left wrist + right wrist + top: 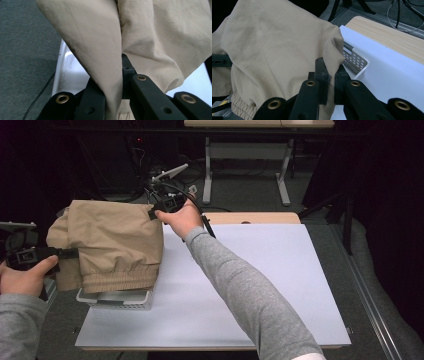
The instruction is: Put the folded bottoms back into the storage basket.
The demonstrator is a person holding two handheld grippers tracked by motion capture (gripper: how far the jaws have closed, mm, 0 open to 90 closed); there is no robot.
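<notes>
Both claws bite the tan cloth (112,242). Left claw (70,253) is clamped on the cloth's edge at the side away from the white basket (120,300)'s desk side. Right claw (152,212) is clamped on the cloth's far corner, above the basket's back end. Between them the cloth hangs over the basket and covers most of it. That basket sits on the white desk (260,270), at its left edge.

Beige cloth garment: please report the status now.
Left tool and right tool shut on beige cloth garment. Garment hangs over white perforated basket. Nothing in the way.
</notes>
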